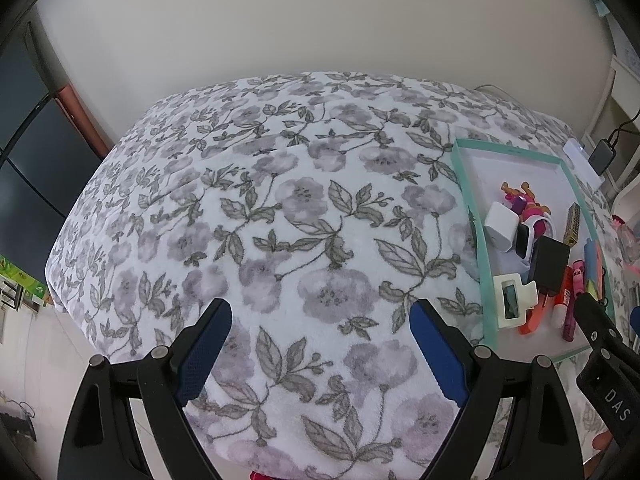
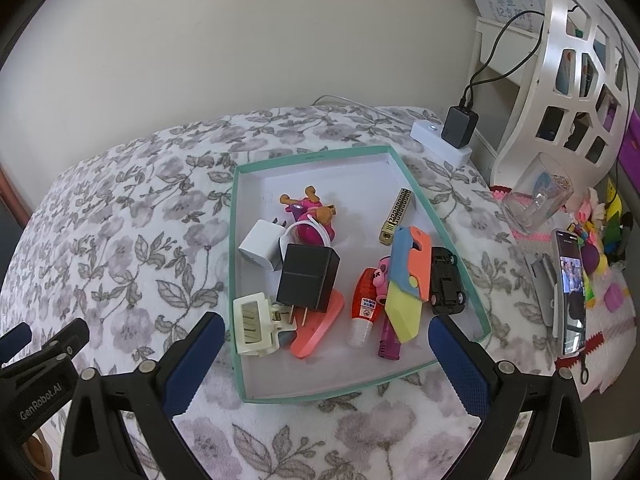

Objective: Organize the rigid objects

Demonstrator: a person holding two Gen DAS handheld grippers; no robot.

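Right wrist view: my right gripper (image 2: 322, 354) stands released, nothing between its blue fingers (image 2: 192, 364), at the lower edge of the frame over the near end of the teal-rimmed tray (image 2: 234, 240) in the centre. Inside the tray lie a black charger (image 2: 308, 278), a white charger (image 2: 260, 250), a cream hair clip (image 2: 254, 326), a black toy car (image 2: 446, 282) and a gold harmonica (image 2: 396, 216). Left wrist view: my left gripper (image 1: 320, 356) is likewise released above the bare flowered blanket (image 1: 280, 200), with the tray (image 1: 480, 248) at right.
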